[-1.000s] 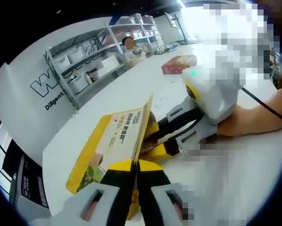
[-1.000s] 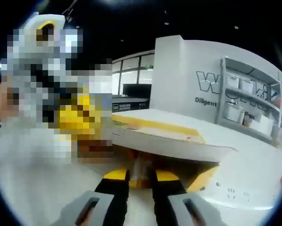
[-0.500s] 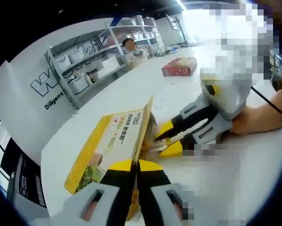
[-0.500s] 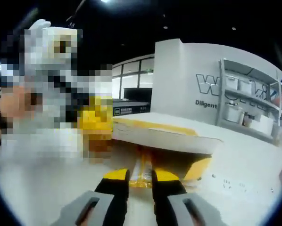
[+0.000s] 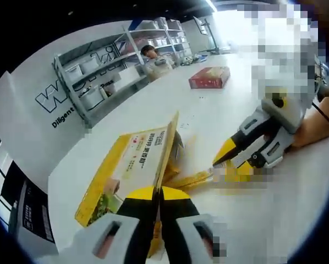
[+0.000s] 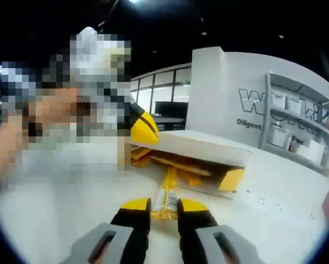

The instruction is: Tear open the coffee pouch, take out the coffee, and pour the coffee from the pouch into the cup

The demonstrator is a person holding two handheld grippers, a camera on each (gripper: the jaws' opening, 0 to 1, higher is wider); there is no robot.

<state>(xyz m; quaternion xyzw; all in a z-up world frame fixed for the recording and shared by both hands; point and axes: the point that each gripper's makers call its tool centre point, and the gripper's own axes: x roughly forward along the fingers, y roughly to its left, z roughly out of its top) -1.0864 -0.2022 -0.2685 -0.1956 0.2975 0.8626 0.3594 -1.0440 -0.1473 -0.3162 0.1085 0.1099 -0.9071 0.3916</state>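
Slim yellow foil coffee sachet (image 6: 168, 193): long axis toward 12 o'clock, near end pinched in right gripper (image 6: 163, 208); yellow cardboard coffee box (image 5: 132, 165) clamped by left gripper (image 5: 157, 202)

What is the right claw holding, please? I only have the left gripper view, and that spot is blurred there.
Observer: In the right gripper view, the right claw is shut on one end of a thin golden coffee stick.
Operator: Is the stick clear of the yellow box?
Observer: I cannot tell. Its far end reaches the open mouth of the yellow box.
Operator: Is anything else inside the box?
Observer: Yes, more yellow sticks lie in that opening.
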